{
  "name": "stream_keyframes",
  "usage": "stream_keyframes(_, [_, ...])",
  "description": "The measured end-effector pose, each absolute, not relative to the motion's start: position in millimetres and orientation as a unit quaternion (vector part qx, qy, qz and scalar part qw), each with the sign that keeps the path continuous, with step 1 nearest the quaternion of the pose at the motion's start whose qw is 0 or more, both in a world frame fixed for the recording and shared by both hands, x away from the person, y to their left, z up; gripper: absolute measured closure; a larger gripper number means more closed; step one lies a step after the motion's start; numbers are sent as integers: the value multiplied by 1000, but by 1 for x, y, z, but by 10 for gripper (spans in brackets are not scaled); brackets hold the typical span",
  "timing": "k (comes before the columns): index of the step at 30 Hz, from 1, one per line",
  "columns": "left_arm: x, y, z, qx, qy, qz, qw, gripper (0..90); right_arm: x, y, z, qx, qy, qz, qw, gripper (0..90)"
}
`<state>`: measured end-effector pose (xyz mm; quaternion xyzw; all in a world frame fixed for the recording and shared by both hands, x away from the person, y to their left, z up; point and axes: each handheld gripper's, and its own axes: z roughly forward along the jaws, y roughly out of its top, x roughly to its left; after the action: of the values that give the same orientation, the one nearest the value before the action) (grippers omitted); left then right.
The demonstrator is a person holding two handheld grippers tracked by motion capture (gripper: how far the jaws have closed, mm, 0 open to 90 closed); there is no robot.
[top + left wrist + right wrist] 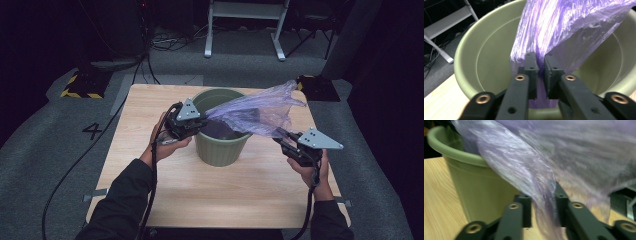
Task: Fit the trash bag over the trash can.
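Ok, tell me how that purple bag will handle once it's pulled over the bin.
The purple bag looks thin and floppy: it sags and creases between the left gripper and right gripper. Probably very light, so it may billow. Its glossy film could slip off the green bin.

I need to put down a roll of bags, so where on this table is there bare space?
The near strip of the wooden table, between the two forearms and in front of the green bin, is bare. The far left corner is free too. It is crowded around the bin's mouth, where the left gripper and right gripper stretch the purple bag.
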<state>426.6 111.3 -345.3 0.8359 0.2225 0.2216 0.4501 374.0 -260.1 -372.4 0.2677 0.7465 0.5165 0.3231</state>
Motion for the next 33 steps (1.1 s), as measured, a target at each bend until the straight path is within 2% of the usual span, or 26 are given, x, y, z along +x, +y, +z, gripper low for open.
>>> stream_keyframes(3, [426, 113, -345, 830, 227, 220, 460, 704, 371, -256, -368, 252, 746, 521, 329, 842])
stream_keyframes(9, [421, 110, -336, 822, 222, 209, 482, 449, 366, -249, -355, 229, 747, 520, 344, 873])
stream_keyframes(15, [410, 89, -327, 827, 180, 194, 496, 345, 364, -236, -347, 209, 754, 519, 344, 872])
stream_keyframes(21, [404, 64, -322, 832, 155, 189, 498, 292, 360, -225, -343, 187, 762, 516, 344, 867])
stream_keyframes(23, [404, 56, -321, 838, 158, 200, 482, 318, 359, -223, -342, 182, 763, 517, 344, 864])
stream_keyframes(25, [406, 52, -321, 841, 160, 207, 473, 404, 358, -222, -341, 179, 763, 519, 342, 859])
stream_keyframes(28, [407, 52, -323, 852, 143, 207, 459, 638, 355, -222, -341, 178, 762, 521, 340, 830])
stream_keyframes(29, [407, 52, -324, 853, 143, 209, 457, 703, 354, -222, -341, 177, 762, 523, 339, 807])
stream_keyframes(33, [407, 64, -328, 851, 140, 203, 465, 831, 353, -222, -341, 189, 759, 522, 340, 655])
